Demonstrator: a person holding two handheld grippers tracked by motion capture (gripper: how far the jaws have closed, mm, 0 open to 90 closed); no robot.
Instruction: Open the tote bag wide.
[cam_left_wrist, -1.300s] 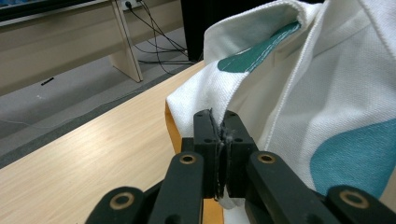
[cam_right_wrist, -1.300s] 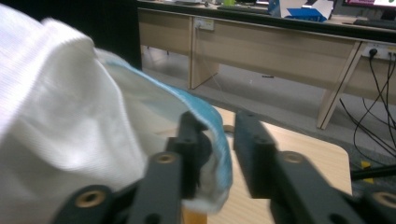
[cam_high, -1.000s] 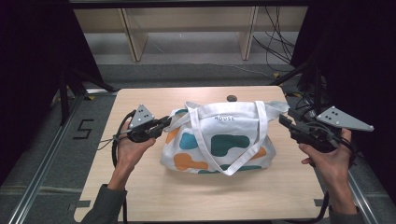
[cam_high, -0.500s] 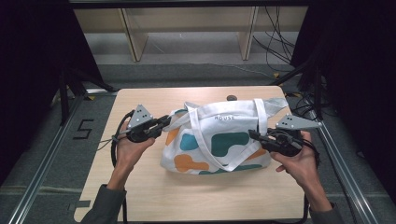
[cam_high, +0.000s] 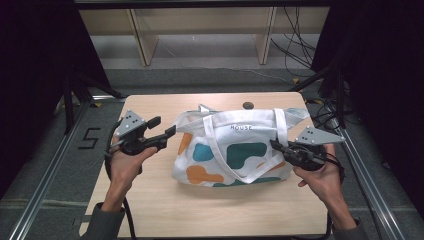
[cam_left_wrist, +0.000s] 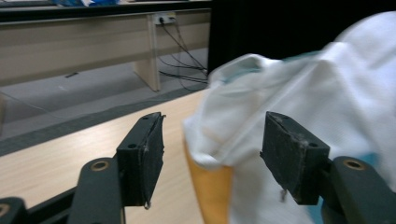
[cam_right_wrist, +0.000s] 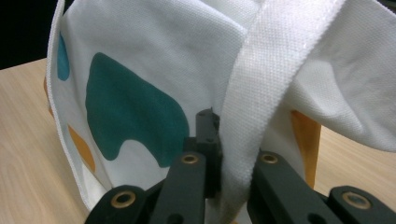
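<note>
A white tote bag (cam_high: 235, 145) with teal and orange patches lies in the middle of the wooden table (cam_high: 200, 210). My left gripper (cam_high: 162, 127) hovers just off the bag's left edge. Its jaws have just been opening and stand open, with the bag's corner (cam_left_wrist: 219, 140) loose between the pads (cam_left_wrist: 142, 158). My right gripper (cam_high: 276, 145) is at the bag's right side. Its jaws have just been closing and are shut on the bag's white strap (cam_right_wrist: 275, 60), seen close up in the right gripper view (cam_right_wrist: 224, 154).
A dark round hole (cam_high: 247, 105) sits at the table's far edge. Metal rails run along both sides of the table. A "5" mark (cam_high: 90, 138) is on the floor at left. Wooden bench legs and cables (cam_high: 295, 55) lie beyond the table.
The left gripper opened, let go of the bag's left edge and drew back a little. The right gripper came in and down to the bag's right side and shut on the strap.
</note>
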